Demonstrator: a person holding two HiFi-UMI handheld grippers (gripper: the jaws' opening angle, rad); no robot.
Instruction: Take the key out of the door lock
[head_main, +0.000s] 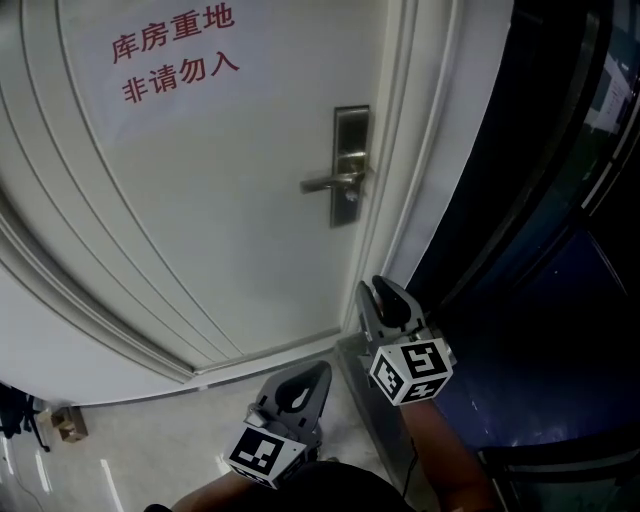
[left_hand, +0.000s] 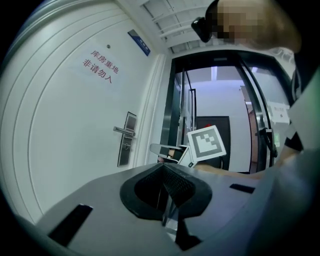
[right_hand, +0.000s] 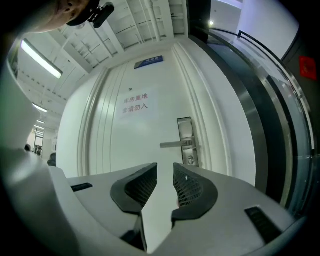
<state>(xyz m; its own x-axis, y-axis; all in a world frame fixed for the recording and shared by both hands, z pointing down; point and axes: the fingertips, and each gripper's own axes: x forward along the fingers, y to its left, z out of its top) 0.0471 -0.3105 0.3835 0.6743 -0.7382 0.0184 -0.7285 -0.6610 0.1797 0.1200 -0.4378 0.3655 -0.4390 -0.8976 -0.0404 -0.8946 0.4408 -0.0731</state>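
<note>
Not started. Right gripper (right_hand: 165, 172) jaws part-open, empty, well short of the door lock (right_hand: 186, 131) at centre-right of frame. Key presumably in the keyhole (right_hand: 190, 160) below the handle (right_hand: 175, 144); too small to confirm. Left gripper (left_hand: 162, 172) closed, empty. Remaining: reach, grip, pull.
</note>
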